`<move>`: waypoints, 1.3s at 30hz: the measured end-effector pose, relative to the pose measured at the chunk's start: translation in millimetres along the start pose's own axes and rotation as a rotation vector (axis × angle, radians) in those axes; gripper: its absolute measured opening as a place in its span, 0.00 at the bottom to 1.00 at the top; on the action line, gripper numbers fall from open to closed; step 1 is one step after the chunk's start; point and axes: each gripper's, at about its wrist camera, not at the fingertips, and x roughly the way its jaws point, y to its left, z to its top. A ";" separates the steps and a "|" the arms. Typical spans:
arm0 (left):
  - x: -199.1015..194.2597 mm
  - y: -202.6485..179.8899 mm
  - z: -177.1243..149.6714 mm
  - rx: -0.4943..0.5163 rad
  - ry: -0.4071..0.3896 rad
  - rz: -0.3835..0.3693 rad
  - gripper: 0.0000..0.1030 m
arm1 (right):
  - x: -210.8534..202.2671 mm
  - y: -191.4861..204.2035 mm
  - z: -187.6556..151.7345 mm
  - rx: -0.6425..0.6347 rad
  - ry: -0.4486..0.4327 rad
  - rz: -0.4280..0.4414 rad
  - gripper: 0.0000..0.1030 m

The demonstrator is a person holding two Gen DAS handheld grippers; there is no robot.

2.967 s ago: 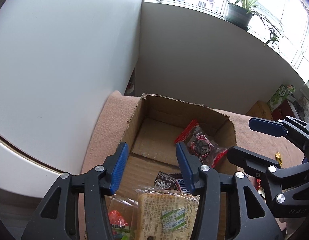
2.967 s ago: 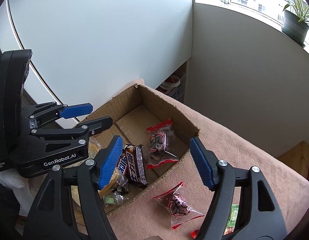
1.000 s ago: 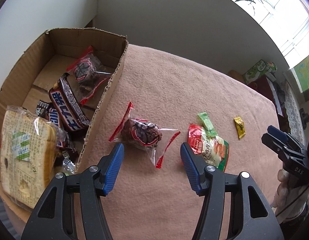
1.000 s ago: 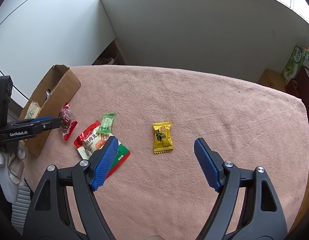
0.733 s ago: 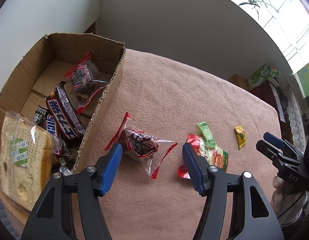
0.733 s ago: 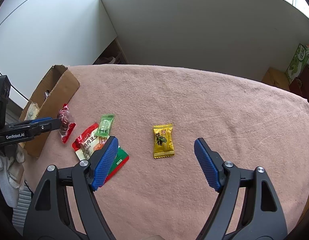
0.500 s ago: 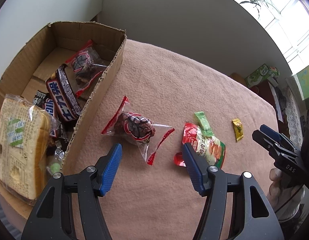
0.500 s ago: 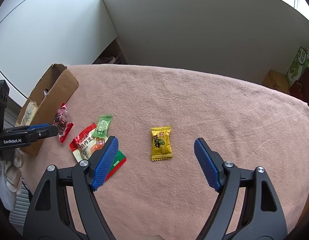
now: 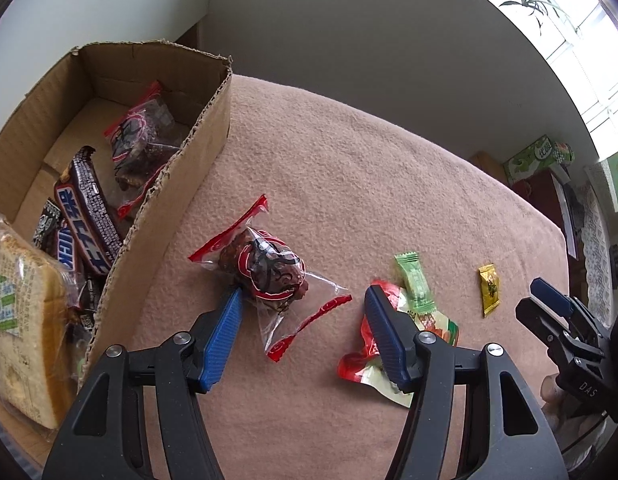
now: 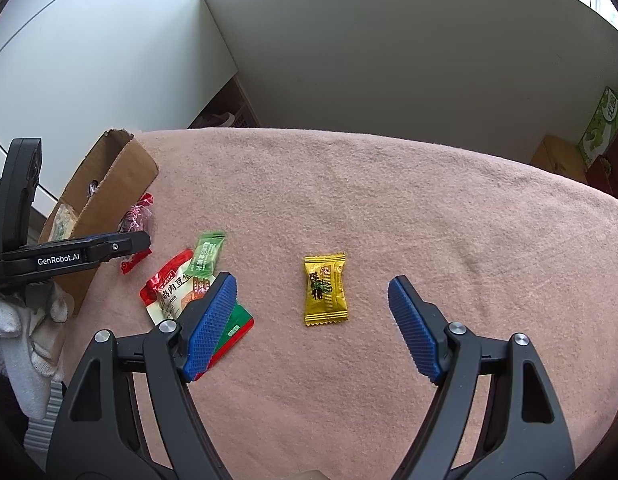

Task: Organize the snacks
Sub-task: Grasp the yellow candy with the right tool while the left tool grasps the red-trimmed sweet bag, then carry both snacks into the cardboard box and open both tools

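A clear snack bag with red ends [image 9: 265,268] lies on the pink cloth beside the cardboard box [image 9: 205,128]. My left gripper [image 9: 303,294] hangs just over the bag's near end, open, with one blue pad on each side and neither pressing. The box holds a Snickers bar [image 9: 83,216], wrapped bread [image 9: 17,312] and another clear red bag [image 9: 143,136]. My right gripper [image 10: 312,282] is open above a yellow candy [image 10: 324,288], which lies apart from both pads. A green candy [image 10: 207,252] rests on a red-and-green packet [image 10: 169,288].
The pink cloth [image 10: 389,200] covers the table, whose far edge meets a grey wall. A green carton [image 10: 603,124] and dark furniture stand beyond the right edge. A white-gloved hand [image 10: 21,320] holds the left gripper [image 10: 109,248] near the box [image 10: 121,176].
My left gripper has come lower and closer to the clear red bag, so its pads now flank the bag's near end. The right gripper has barely shifted over the yellow candy.
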 end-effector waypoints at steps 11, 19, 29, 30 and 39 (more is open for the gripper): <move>21.0 -30.1 15.7 0.081 -0.041 0.072 0.58 | 25.5 1.3 5.8 -0.007 0.053 -0.022 0.78; 36.9 -54.9 6.2 0.197 -0.048 0.103 0.47 | 49.1 14.7 10.2 -0.039 0.106 -0.068 0.63; 26.8 -22.7 10.0 0.166 -0.043 0.038 0.40 | 60.2 34.6 12.6 -0.119 0.110 -0.185 0.26; 26.4 -21.8 9.2 0.167 -0.045 0.035 0.40 | 60.5 34.8 12.5 -0.118 0.109 -0.181 0.26; 10.9 -19.6 -12.1 0.212 -0.075 0.050 0.33 | 42.7 19.5 -0.8 -0.085 0.087 -0.152 0.25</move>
